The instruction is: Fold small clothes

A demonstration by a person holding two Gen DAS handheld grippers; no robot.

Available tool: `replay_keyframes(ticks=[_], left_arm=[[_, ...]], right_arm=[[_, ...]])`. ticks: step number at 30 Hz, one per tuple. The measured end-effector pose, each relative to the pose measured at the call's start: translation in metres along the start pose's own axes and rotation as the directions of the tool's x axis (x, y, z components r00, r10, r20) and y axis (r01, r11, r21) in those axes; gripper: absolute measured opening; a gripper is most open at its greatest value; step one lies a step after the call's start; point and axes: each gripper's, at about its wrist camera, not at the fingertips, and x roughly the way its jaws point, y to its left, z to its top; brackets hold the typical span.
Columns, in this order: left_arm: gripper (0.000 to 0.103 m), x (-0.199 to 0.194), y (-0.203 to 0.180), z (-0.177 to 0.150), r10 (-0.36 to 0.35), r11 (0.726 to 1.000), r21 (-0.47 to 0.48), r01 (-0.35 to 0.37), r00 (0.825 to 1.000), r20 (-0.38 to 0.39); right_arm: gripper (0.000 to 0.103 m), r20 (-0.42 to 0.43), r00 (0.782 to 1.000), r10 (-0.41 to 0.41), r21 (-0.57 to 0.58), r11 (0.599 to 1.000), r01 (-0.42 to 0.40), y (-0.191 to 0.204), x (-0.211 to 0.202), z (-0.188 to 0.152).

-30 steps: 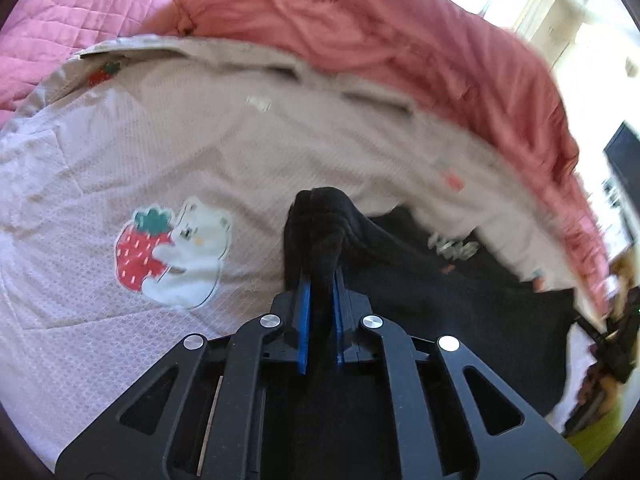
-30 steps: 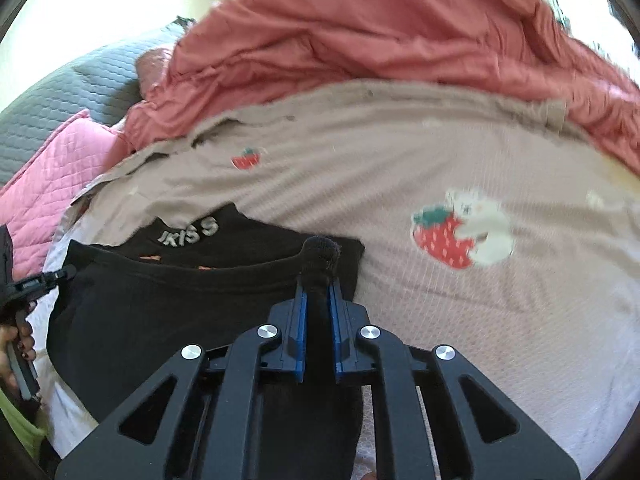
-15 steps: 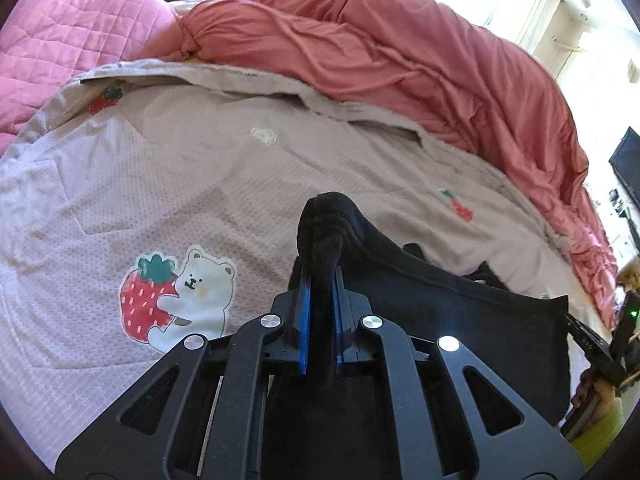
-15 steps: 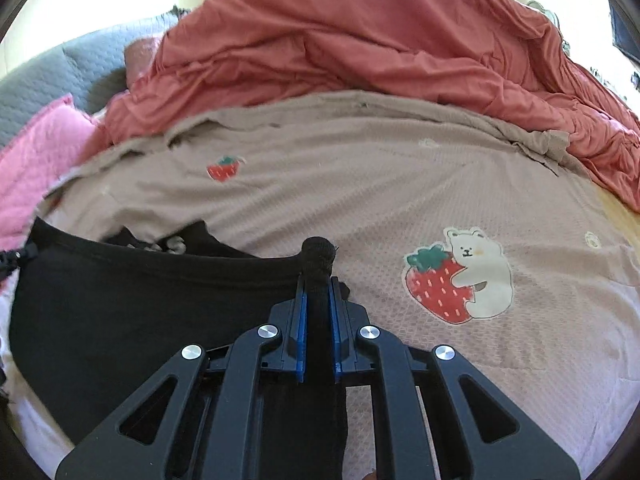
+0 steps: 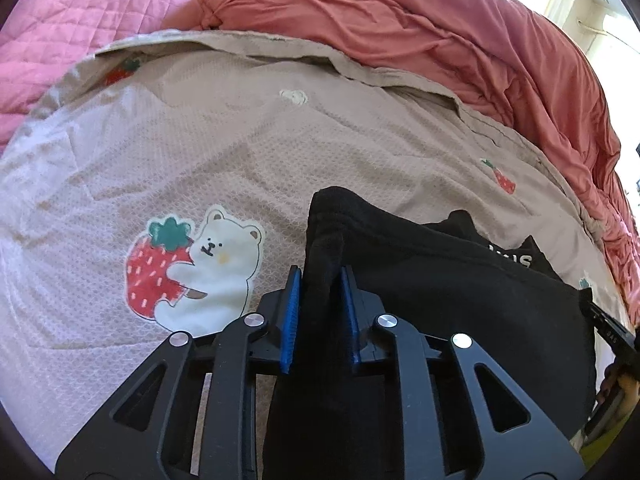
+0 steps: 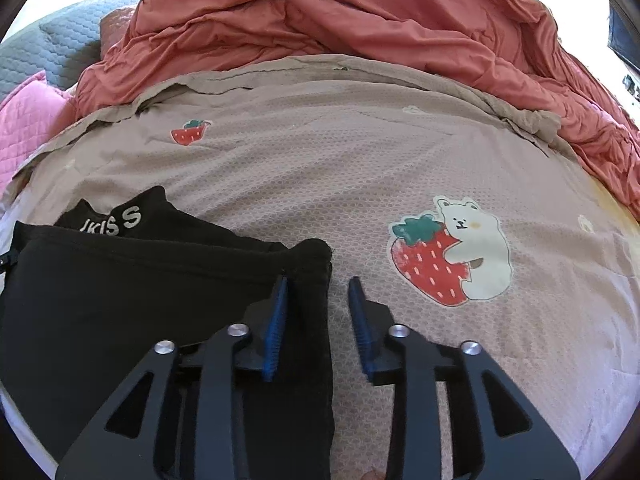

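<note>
A small black garment [image 5: 440, 300] with white lettering lies folded over on a beige bedspread [image 5: 200, 140]. In the left wrist view my left gripper [image 5: 320, 276] has its blue pads parted, and the garment's corner still stands loosely between them. In the right wrist view the same black garment [image 6: 140, 288] lies at the left. My right gripper [image 6: 320, 284] is open; the garment's corner lies flat on the bed, partly under the left pad [image 6: 276, 320]. The other gripper shows at the far right edge of the left wrist view [image 5: 612, 336].
A rumpled coral-red duvet [image 6: 360, 20] is heaped along the far side of the bed. Pink quilted bedding [image 5: 80, 20] lies at the far left, grey quilted fabric [image 6: 44, 48] beyond. A strawberry-and-bear print [image 6: 452, 252] marks the bedspread to the right of the garment.
Both grippers carried the garment's corners forward and lowered them onto the bed. Both then opened: the right has let go, the left has loosened around the cloth.
</note>
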Motion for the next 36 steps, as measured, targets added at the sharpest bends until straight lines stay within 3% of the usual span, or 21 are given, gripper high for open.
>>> replay_keyframes(ticks=[6, 10, 14, 25, 36], left_arm=[[0.015, -0.011, -0.001, -0.001, 0.024, 1.000, 0.005, -0.024, 1.000, 0.003], [0.025, -0.019, -0.002, 0.000, 0.023, 1.000, 0.001, -0.023, 1.000, 0.013], [0.026, -0.029, -0.003, 0.000, 0.020, 1.000, -0.001, -0.020, 0.999, 0.028], [0.050, -0.069, -0.017, -0.003, 0.000, 0.999, 0.032, -0.003, 0.995, 0.095], [0.052, -0.091, -0.024, -0.032, -0.040, 0.996, 0.080, 0.033, 0.996, 0.086]], right_arm=[[0.049, 0.028, 1.000, 0.001, -0.029, 1.000, 0.000, 0.005, -0.019, -0.006], [0.050, 0.046, 0.998, 0.041, -0.022, 0.999, -0.040, 0.007, -0.038, -0.010], [0.055, 0.081, 0.993, 0.082, -0.028, 0.996, -0.080, 0.011, -0.063, -0.015], [0.061, 0.137, 0.976, 0.168, -0.054, 0.985, -0.162, 0.029, -0.110, -0.039], [0.063, 0.123, 0.978, 0.170, -0.132, 0.979, -0.154, 0.054, -0.123, -0.069]])
